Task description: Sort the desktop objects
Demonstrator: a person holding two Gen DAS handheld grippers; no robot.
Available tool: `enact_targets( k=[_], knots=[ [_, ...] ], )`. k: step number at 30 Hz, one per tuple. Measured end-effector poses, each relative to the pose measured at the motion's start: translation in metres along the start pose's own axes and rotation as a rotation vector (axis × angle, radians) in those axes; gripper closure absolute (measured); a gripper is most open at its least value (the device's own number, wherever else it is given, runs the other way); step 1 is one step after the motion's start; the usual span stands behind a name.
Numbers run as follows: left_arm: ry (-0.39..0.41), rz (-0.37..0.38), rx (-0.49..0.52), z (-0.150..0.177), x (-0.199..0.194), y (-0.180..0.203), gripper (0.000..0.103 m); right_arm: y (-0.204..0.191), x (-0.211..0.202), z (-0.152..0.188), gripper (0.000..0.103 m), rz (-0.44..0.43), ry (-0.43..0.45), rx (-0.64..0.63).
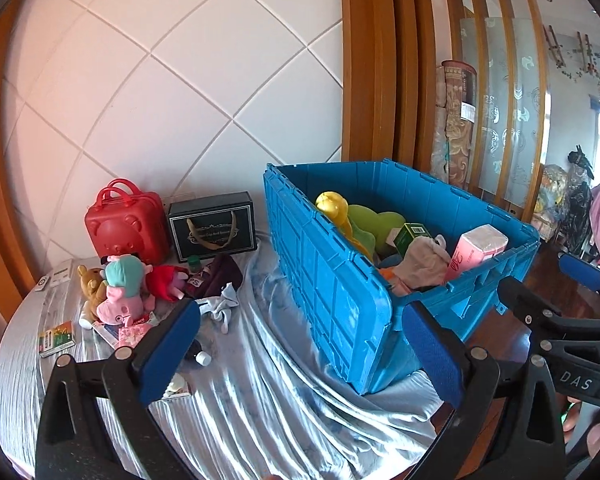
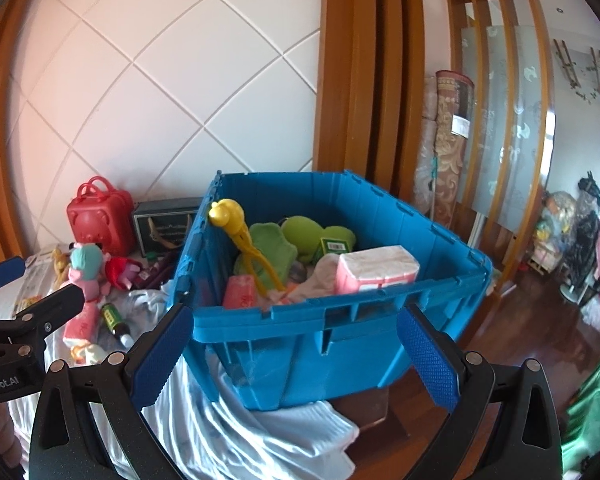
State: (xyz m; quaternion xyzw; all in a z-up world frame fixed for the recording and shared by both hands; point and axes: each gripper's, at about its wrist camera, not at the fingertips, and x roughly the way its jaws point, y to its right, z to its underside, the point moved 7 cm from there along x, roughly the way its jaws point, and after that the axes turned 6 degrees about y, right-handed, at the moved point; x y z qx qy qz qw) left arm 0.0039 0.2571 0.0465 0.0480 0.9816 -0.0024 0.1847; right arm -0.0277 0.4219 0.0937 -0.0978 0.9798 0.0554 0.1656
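Left gripper (image 1: 300, 354): jaws wide, nothing held, raised over the cloth-covered table (image 1: 260, 400).
Right gripper (image 2: 296, 354): jaws wide, nothing held, facing the near wall of the blue crate (image 2: 320, 332).
Small bottle (image 2: 115, 320), near left: likely rigid, light, prone to roll; take across the body.
Grey sock (image 1: 220, 306), mid left: limp, light; pinch a fold.
Plush toys (image 1: 120, 284), left, beyond the sock: soft, light, compressible; grip the torso.
Blue crate, right: partly filled, pink tissue pack (image 2: 374, 274) at its near right corner.
Red bear case (image 1: 126, 226), far left against the wall: hard, probably slick; take by the handle.
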Motion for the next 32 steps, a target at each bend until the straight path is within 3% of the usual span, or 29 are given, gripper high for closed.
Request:
enact_targets(
  k=[13, 32],
  knots=[
    [0.026, -0.037, -0.005, -0.010, -0.002, -0.015, 0.001, -0.009, 0.007, -0.012, 0.000, -0.012, 0.020, -0.010],
    [0.044, -0.032, -0.029, -0.019, 0.009, -0.020, 0.001, -0.005, 0.026, -0.021, 0.000, -0.006, 0.016, -0.004]
  ],
)
